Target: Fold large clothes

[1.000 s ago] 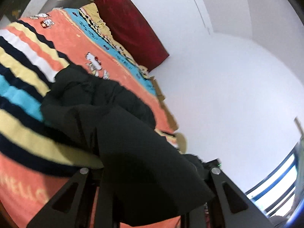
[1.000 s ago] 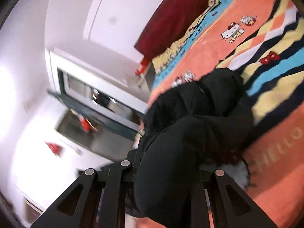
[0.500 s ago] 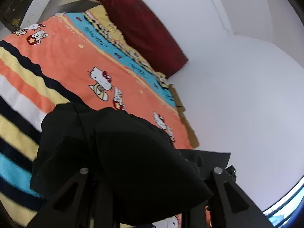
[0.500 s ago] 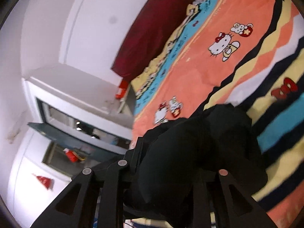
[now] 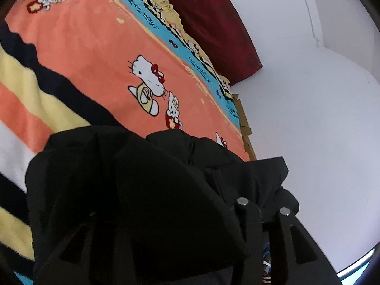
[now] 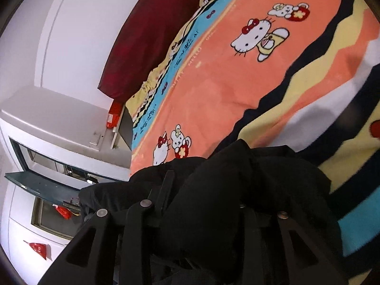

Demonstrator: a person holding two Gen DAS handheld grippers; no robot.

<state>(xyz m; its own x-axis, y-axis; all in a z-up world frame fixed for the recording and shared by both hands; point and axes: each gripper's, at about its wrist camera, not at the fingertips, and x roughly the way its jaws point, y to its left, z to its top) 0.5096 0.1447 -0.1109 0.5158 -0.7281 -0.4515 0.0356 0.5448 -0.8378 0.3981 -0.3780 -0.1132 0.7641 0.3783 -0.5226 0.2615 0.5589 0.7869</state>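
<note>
Black garment (image 5: pixel 133 190) lies bunched on the blanket (image 5: pixel 95 54) covering the bed, draped over both tools. It hides the left hand-held gripper (image 5: pixel 163 216) and the right hand-held gripper (image 6: pixel 197 213); their jaws have just been opening, fabric between them, grip impossible to judge.

I am looking at a black garment (image 5: pixel 133 190) of matt, soft-looking cloth, draping over each claw's matt black plastic fingers (image 6: pixel 142 235) with their small shiny metal rivets. It is lying on a fleecy, napped blanket (image 5: pixel 95 54), and I am also seeing a dark red pillow (image 5: pixel 213 23) of dull cloth.
</note>
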